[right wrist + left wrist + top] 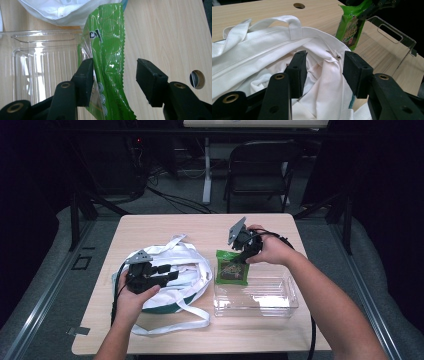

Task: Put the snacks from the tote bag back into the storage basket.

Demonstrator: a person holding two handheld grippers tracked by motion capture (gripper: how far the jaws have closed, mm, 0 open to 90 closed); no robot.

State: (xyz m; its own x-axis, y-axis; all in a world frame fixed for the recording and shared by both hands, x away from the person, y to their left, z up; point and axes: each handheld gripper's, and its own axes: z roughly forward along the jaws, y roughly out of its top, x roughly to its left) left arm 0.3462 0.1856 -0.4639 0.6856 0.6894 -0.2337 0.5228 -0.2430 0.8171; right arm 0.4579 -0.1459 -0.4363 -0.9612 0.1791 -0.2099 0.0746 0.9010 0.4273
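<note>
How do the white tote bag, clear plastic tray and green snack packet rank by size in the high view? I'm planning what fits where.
Largest to smallest:
1. white tote bag
2. clear plastic tray, somewhat smaller
3. green snack packet, clearly smallest

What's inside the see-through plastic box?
The clear box has the lower end of the green snack packet in its left side, the packet leaning against its wall. The rest shows bare ribbed floor. Nothing more can be made out through the packet.
</note>
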